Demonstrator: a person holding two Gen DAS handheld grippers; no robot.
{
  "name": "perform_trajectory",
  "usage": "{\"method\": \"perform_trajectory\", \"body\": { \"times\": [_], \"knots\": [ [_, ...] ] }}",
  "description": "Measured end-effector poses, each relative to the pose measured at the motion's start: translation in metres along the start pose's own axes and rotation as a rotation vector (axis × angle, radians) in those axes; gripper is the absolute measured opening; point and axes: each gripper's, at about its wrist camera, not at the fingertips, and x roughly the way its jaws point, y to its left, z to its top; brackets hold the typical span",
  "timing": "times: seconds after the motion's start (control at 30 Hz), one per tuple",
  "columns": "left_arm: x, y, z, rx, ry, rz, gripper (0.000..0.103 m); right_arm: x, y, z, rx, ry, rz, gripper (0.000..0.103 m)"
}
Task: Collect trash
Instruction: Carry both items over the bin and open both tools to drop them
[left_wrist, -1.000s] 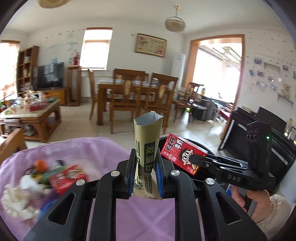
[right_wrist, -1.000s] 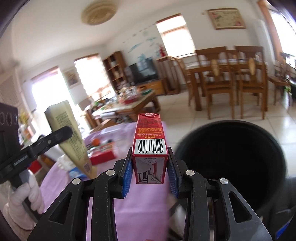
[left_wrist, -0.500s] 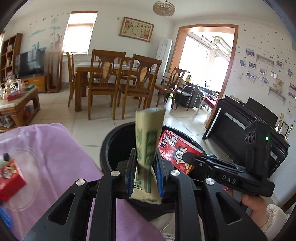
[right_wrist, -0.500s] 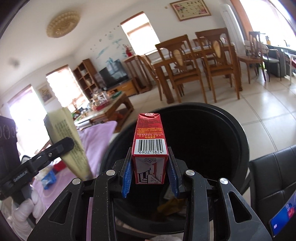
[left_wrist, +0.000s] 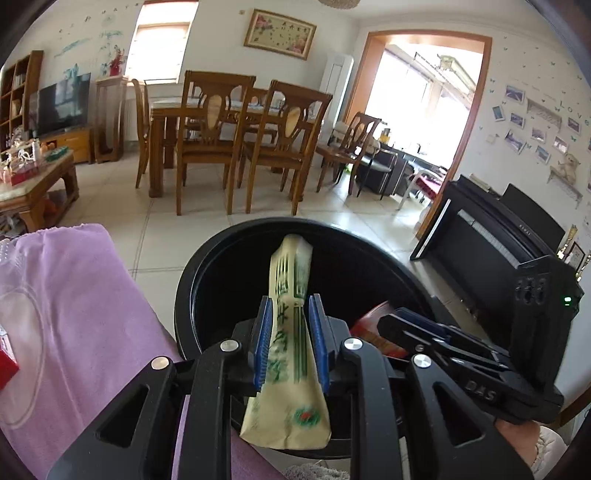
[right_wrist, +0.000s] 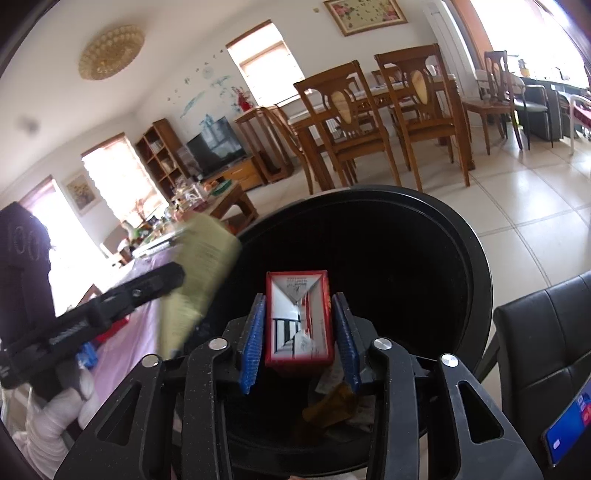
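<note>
Left gripper (left_wrist: 288, 314): jaws have just been opening a little; the blue pads stand just beside the sides of the pale yellow carton, with a thin gap showing on each side – no firm press to be seen
Pale yellow carton (left_wrist: 290, 332): green print, crumpled, between the left pads, its top leaning forward over the mouth of the bin; in the right wrist view it shows blurred (right_wrist: 199, 273) at the bin's left edge
Right gripper (right_wrist: 299, 325): jaws have just been opening; clear gaps between the blue pads and the red carton on both sides – released
Red carton (right_wrist: 298, 319): small drink box, seen end-on between the right pads, tilted nose-down over the bin's opening; whether anything supports it cannot be told
Bin (right_wrist: 476, 280): round, black, dark inside; crumpled brown and white scraps (right_wrist: 332, 402) lie at its bottom
Purple cloth (left_wrist: 74, 314): covers the surface left of the bin; red packet at its far left edge (left_wrist: 7, 362)
Hands: white-gloved hand (right_wrist: 55, 417) on the left gripper's handle; bare hand with pale sleeve (left_wrist: 524, 439) on the right one
Surroundings: wooden dining table and chairs (left_wrist: 236, 136) beyond the bin, black piano (left_wrist: 491, 229) at right
</note>
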Motion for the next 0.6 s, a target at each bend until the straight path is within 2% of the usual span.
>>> {"method": "perform_trajectory", "body": {
  "times": [0.03, 0.07, 0.1, 0.13, 0.23, 0.33, 0.47, 0.57, 0.6],
  "knots": [
    [0.001, 0.000, 0.000, -0.003, 0.004, 0.004, 0.030, -0.001, 0.003, -0.003, 0.000, -0.001, -0.001, 0.051],
    [0.000, 0.000, 0.001, -0.007, -0.001, 0.010, 0.046, -0.002, 0.003, -0.003, 0.001, -0.004, -0.003, 0.056],
    [-0.002, -0.001, 0.000, -0.010, -0.008, 0.018, 0.055, -0.002, 0.003, -0.003, 0.004, -0.006, -0.010, 0.056],
    [-0.005, -0.001, -0.001, -0.010, -0.022, 0.029, 0.069, -0.003, 0.003, -0.003, 0.005, -0.006, -0.012, 0.056],
    [-0.017, -0.005, -0.003, 0.011, -0.051, 0.048, 0.073, -0.004, 0.005, -0.003, 0.002, -0.005, -0.018, 0.056],
    [-0.030, -0.006, -0.006, 0.013, -0.060, 0.053, 0.085, -0.007, 0.011, -0.005, -0.017, 0.000, -0.024, 0.059],
    [-0.049, -0.005, -0.011, 0.024, -0.074, 0.072, 0.094, -0.009, 0.022, -0.005, -0.035, -0.011, -0.015, 0.086],
    [-0.071, 0.006, -0.018, 0.016, -0.089, 0.102, 0.096, -0.007, 0.035, -0.003, -0.051, -0.005, -0.010, 0.098],
    [-0.082, 0.015, -0.021, 0.005, -0.101, 0.123, 0.097, -0.005, 0.041, -0.003, -0.054, -0.001, -0.007, 0.098]
  ]
}}
